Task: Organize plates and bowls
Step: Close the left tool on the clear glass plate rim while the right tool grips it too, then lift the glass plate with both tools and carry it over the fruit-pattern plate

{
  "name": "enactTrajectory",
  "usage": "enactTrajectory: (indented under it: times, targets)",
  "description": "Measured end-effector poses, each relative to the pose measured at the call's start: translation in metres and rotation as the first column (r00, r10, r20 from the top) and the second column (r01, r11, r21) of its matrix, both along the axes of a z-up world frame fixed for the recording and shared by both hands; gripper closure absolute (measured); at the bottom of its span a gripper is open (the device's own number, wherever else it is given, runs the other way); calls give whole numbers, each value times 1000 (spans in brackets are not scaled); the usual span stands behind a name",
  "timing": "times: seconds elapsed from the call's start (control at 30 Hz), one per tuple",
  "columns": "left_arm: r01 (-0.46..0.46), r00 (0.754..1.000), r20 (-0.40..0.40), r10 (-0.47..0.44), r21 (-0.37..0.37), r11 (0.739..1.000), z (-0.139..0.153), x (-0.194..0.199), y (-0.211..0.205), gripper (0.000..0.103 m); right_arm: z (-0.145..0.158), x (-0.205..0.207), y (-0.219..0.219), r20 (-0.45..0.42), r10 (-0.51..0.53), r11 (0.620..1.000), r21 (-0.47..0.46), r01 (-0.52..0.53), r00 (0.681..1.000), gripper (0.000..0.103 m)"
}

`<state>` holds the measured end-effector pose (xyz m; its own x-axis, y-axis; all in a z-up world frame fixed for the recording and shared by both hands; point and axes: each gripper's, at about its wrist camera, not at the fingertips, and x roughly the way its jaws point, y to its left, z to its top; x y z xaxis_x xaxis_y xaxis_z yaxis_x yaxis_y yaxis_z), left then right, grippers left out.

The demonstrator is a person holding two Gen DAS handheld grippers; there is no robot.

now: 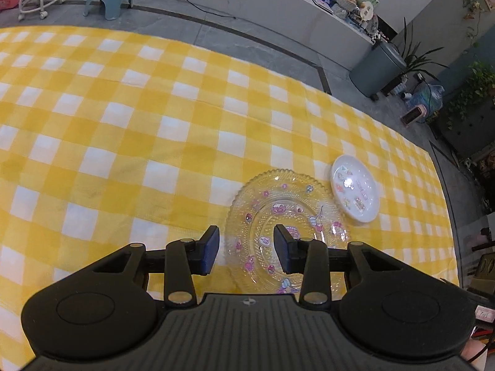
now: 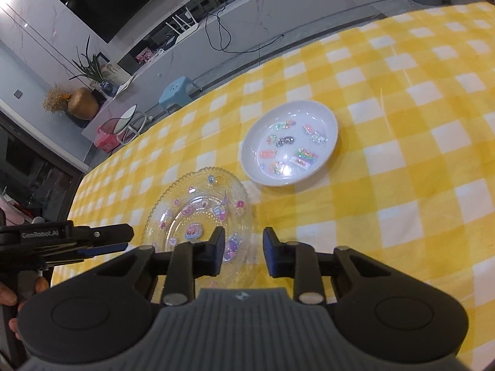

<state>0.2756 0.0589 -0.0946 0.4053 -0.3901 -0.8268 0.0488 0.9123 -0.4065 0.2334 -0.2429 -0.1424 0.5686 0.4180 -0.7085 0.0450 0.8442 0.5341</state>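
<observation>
Glass, clear and bumpy with pink stickers, makes up the big plate (image 2: pixel 198 213), and both claws are coming at it. The right claw (image 2: pixel 243 252) is partly spread, holding nothing, with the plate's near edge just ahead of its left finger. The left claw (image 1: pixel 246 252) is spread too, empty, the plate right in front. The white dish (image 2: pixel 289 142) sits further ahead. Slide one finger under the rim, then squeeze slowly, since glass is slippery.

Both grippers are matte black: a ribbed central housing, round side lobes, linkage arms with silver pivot pins, and fingers (image 1: pixel 210 249) faced with blue pads. The left gripper (image 2: pixel 102 244) carries white lettering (GenRobot.AI) along its side.
</observation>
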Motion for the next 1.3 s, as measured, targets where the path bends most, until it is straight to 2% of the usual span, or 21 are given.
enactTrajectory:
  times: [0.23, 0.33, 0.53, 0.73, 0.8, 0.87, 1.3]
  targets:
    - [14, 1000, -13, -14, 2, 1000, -13, 2, 3, 59, -13, 4, -2, -26, -2, 999, 41, 3, 1000, 82]
    - [15, 1000, -18, -15, -12, 1000, -17, 4, 4, 64, -15, 4, 0, -30, 5, 999, 49, -3, 1000, 83]
    - [16, 1000, -2, -16, -21, 1000, -22, 6, 1, 67, -17, 3, 0, -16, 15, 999, 46, -14, 1000, 83]
    - [24, 1000, 14, -23, -4, 1000, -23, 5, -4, 77, -20, 2, 3, -17, 21, 998, 63, -20, 1000, 90]
    - [25, 1000, 18, -25, 14, 1000, -23, 5, -4, 87, -21, 2, 1, -18, 17, 998, 65, -16, 1000, 93]
    - [25, 1000, 17, -25, 16, 1000, -23, 5, -2, 89, -22, 3, -1, -24, 7, 997, 75, -5, 1000, 96]
    - [40, 999, 19, -41, 45, 998, -9, -2, -11, 90, -22, 1, -11, -76, -14, 994, 107, 22, 997, 96]
